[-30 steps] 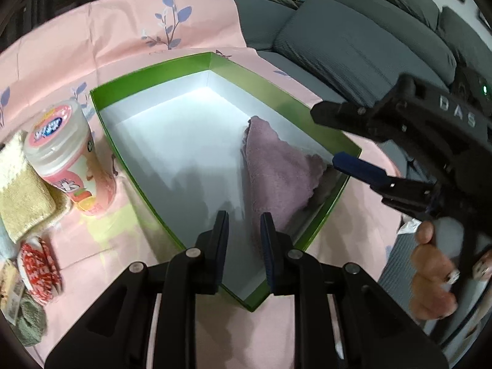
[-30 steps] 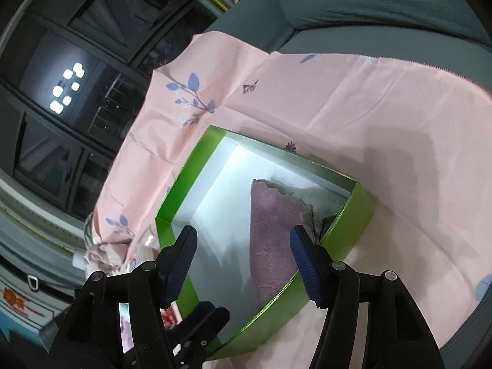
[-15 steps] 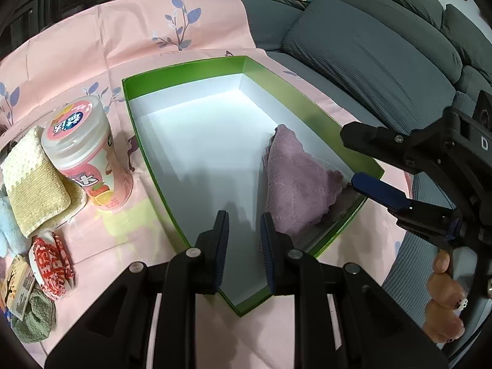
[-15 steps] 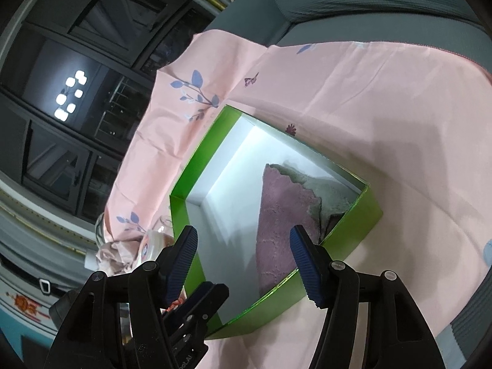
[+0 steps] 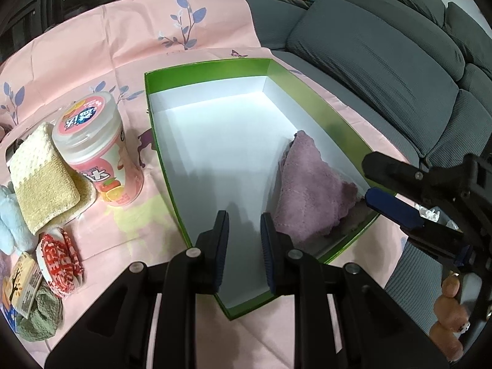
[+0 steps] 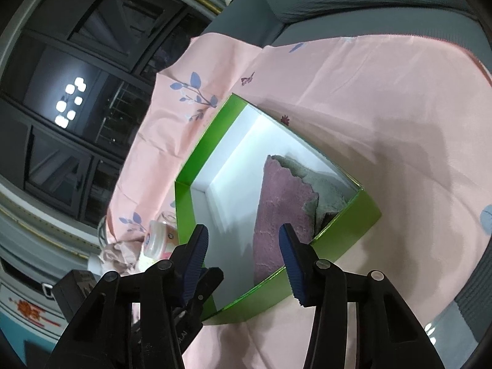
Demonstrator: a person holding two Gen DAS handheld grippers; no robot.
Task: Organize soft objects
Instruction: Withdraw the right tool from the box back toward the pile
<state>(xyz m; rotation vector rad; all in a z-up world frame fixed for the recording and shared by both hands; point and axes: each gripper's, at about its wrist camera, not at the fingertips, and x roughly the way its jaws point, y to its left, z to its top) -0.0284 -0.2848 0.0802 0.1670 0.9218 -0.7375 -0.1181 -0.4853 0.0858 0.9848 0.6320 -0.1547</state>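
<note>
Mauve terry fabric makes up the purple cloth [image 5: 310,190], which is folded into a rough triangle with a scalloped, stitched hem; its nap looks soft and slightly matted. It is laid inside the green box [image 5: 203,72], against the box's right-hand wall as seen from the left wrist. From the right wrist the same purple cloth [image 6: 279,206] is seen overlapping a grey-green cloth [image 6: 323,184] tucked beneath it in the box corner. The green box [image 6: 353,224] has a white interior, otherwise bare, and is set on a pink sheet [image 5: 129,46] printed with blue leaves, which is spread over a grey sofa [image 5: 384,61].

The left gripper [image 5: 243,252] is held above the near part of the box, its fingers drawn close with only a narrow gap and nothing between them. The right gripper [image 6: 243,264] is held over the box's near edge; its jaws are closing, with nothing pinched between them.

Beside the box, on the sheet, a pink jar [image 5: 98,147] is stood upright, touching a yellow knitted pad [image 5: 43,181]. Near these are laid a red-and-white item [image 5: 60,261], a green knitted piece [image 5: 41,319] and a pale blue plush [image 5: 9,218].
</note>
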